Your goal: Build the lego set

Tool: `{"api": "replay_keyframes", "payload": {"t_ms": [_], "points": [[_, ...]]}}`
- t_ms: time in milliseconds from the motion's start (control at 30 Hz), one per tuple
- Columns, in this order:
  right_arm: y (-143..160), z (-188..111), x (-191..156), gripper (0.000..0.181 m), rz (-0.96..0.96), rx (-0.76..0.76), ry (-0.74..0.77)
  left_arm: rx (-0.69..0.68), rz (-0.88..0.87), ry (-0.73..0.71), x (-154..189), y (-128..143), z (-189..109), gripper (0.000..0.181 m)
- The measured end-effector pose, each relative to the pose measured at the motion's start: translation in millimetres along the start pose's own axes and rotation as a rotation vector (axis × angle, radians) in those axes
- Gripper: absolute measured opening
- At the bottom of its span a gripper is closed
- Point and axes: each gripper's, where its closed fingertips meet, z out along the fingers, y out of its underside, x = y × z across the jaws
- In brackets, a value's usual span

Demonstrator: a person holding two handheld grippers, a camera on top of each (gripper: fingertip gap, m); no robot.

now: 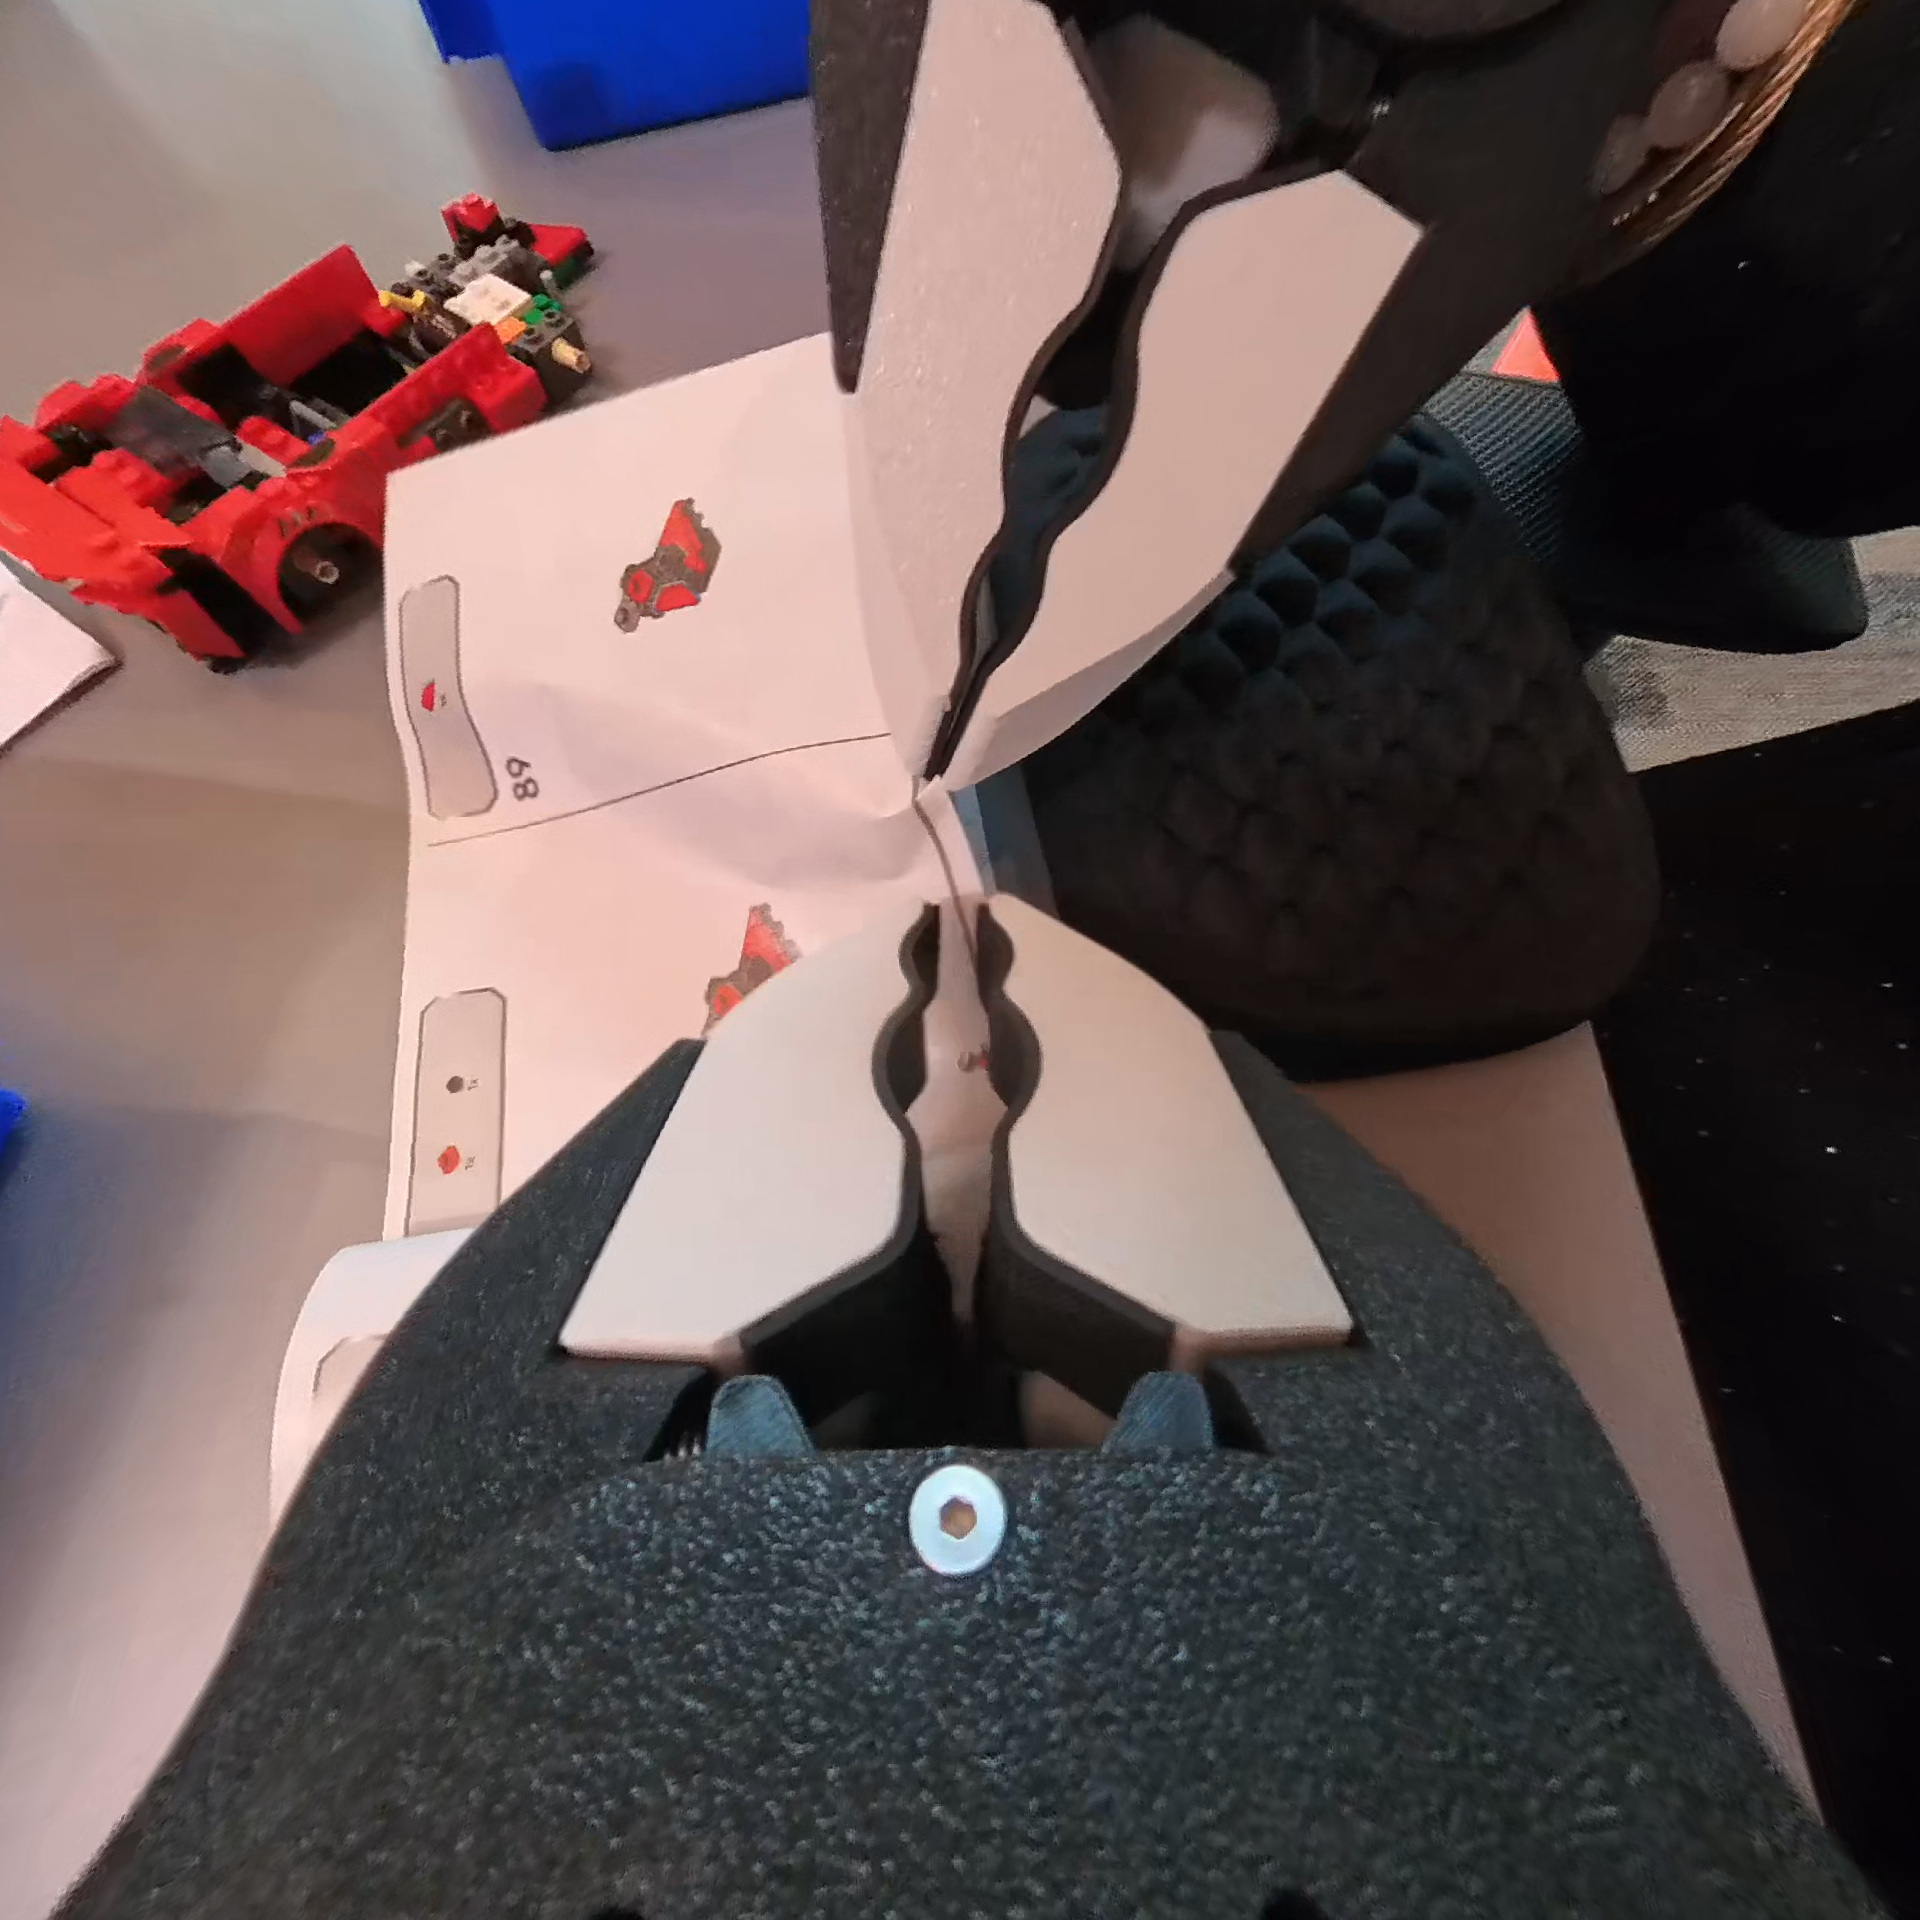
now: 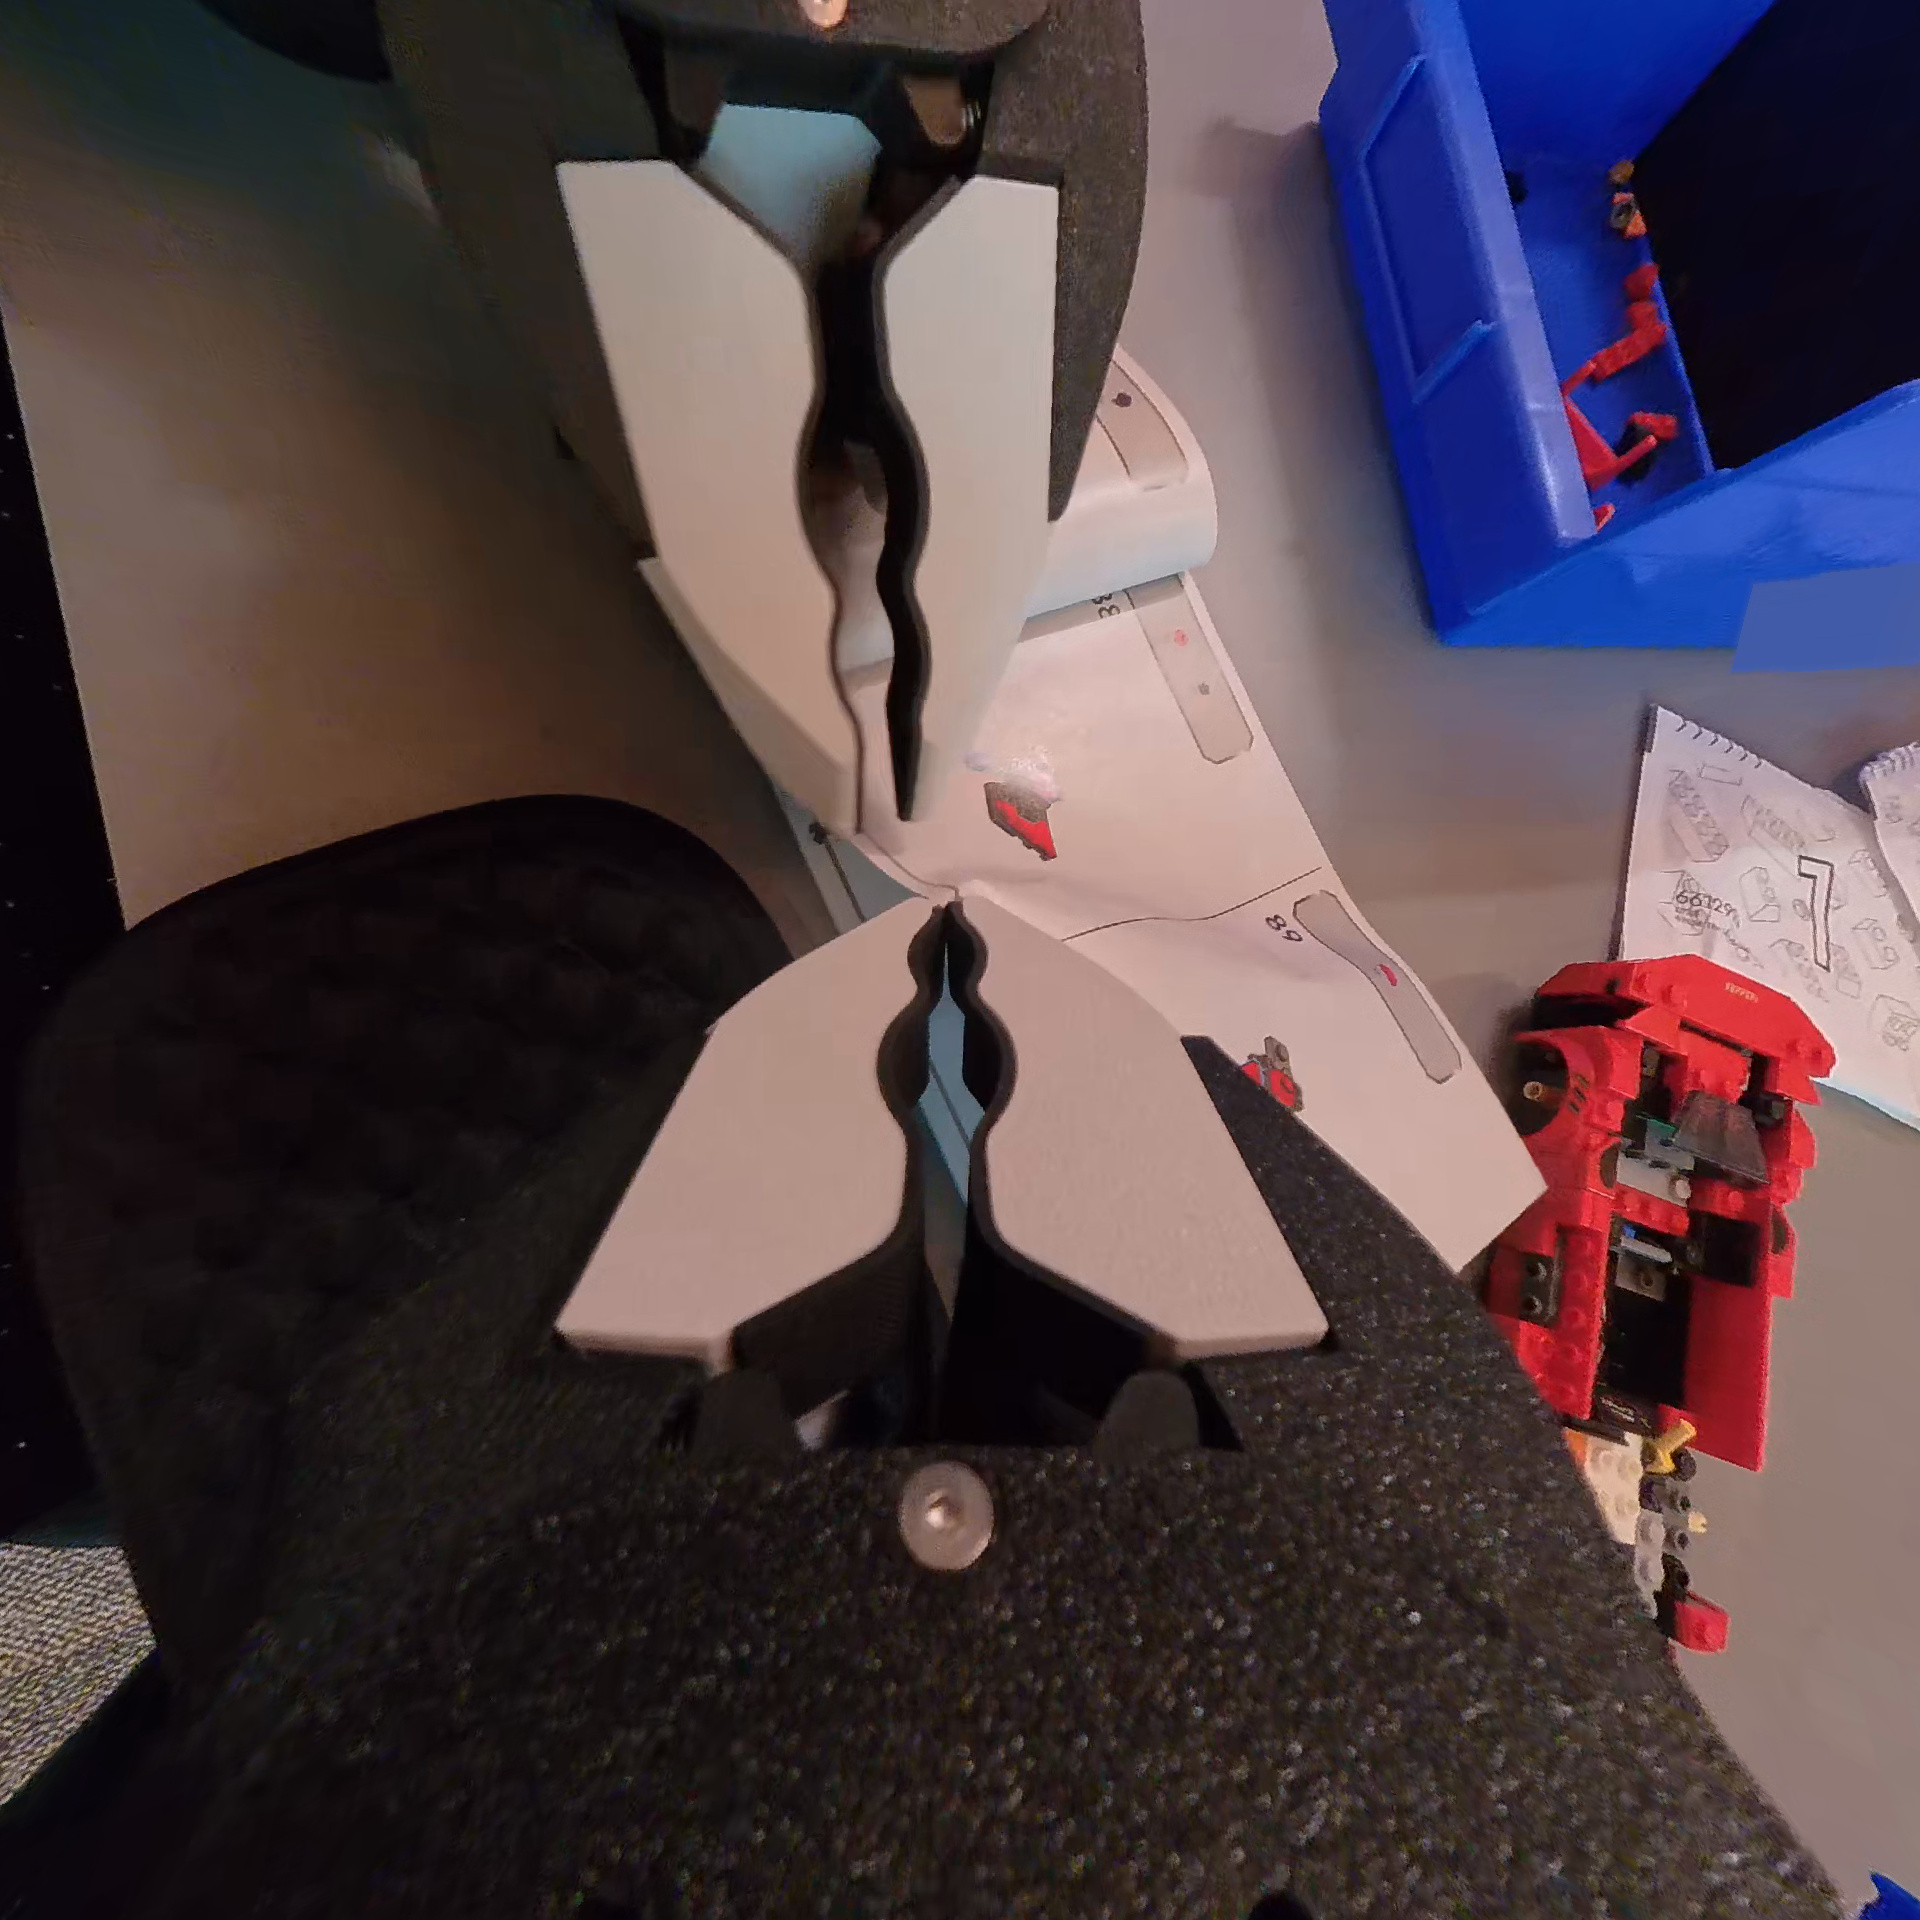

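A: Left wrist view first, largest item: grey tabletop (image 1: 187, 935), with a black mesh chair seat (image 1: 1351, 790) just off its near edge.

B: Right wrist view agrees. Blue bin (image 2: 1496, 343) toward the far right corner, loose red pieces (image 2: 1621, 395) inside it.

A: Next, the instruction booklet (image 1: 644, 665). It lies open at the near edge of the tabletop, page creased where both grippers meet.

B: Left gripper (image 1: 958, 920) is clenched on the page fold; paper runs between its fingers (image 1: 810, 1122). The right gripper (image 2: 948, 914) is pinching the same fold from the opposite side, tips nearly touching the other's.

A: Red lego car (image 1: 239, 457), partly built, sits beside the booklet's outer edge. No wheels on the visible axle.

B: Same car in my view (image 2: 1652, 1195), with a small multicolour sub-assembly (image 2: 1673, 1538) attached or touching at one end; cannot tell which.

A: Printed paper bag (image 2: 1766, 894) lies past the car, one corner under it.
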Motion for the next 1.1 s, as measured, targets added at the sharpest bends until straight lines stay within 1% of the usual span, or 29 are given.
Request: {"api": "replay_keyframes", "payload": {"t_ms": [33,67,167,433,567,633,800,900,1033,1100], "points": [[0,0,0,0.000,0.000,0.000,0.000,-0.009,0.016,-0.010,0,0,1,0.014],[-1,0,0,0.000,0.000,0.000,0.001,-0.025,0.037,-0.020,1,2,3,0.019],[-1,0,0,0.000,-0.001,-0.004,0.004,-0.033,0.081,-0.053,-1,1,4,0.010],[0,0,0,0.000,0.000,-0.009,-0.003,0.009,-0.049,0.046,2,-1,0,0.002],[0,1,0,0.001,-0.004,-0.019,-0.004,-0.001,-0.019,0.030,1,1,2,0.000],[0,2,0,0.007,0.004,-0.014,-0.001,-0.015,-0.002,0.014,0,4,3,0.000],[4,4,0,0.036,0.010,-0.028,0.023,-0.016,-0.006,0.007,-1,4,3,0.000],[11,5,7,0.042,-0.010,-0.053,0.093,-0.013,-0.005,0.002,-2,4,2,0.000],[25,-3,25,0.039,-0.092,-0.096,0.244,-0.009,-0.006,0.002,-2,3,1,0.000],[32,-9,36,0.035,-0.134,-0.119,0.325,-0.009,-0.003,0.001,-2,3,1,0.000]]}}
